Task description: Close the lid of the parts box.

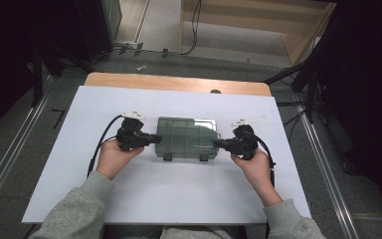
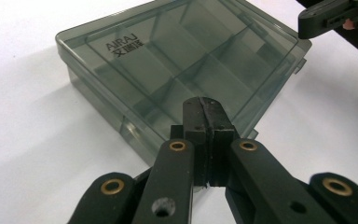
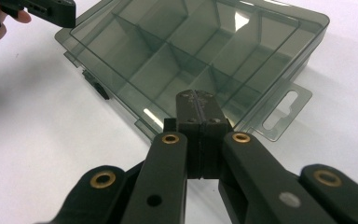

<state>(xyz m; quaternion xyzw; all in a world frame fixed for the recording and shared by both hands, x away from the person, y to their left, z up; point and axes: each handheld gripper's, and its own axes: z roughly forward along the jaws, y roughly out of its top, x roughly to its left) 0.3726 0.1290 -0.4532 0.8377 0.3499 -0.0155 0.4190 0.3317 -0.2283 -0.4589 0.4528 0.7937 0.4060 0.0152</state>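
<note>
One smoky see-through compartment box (image 1: pixel 186 138) lies flat with its lid closed near the middle of the white table (image 1: pixel 79 164), and everything else is placed from it. Two grippers flank the box, one at each short end. The left gripper (image 1: pixel 155 139) points at the box's left end with its jaws pressed together on nothing, the tips at or just over that edge; whether they touch it I cannot tell. The right gripper (image 1: pixel 216 143) mirrors it at the box's right end, jaws likewise closed and empty. In the left gripper view the shut tips (image 2: pixel 207 109) sit above the box's near corner, close to the raised lettering on the lid (image 2: pixel 123 46). Through the lid, dividers split the inside into several compartments. Two dark latches (image 1: pixel 168 157) stick out from the box's long side nearest the person, and one flat hanging tab (image 3: pixel 286 109) with a slot juts from its end beside the right gripper's tips.
</note>
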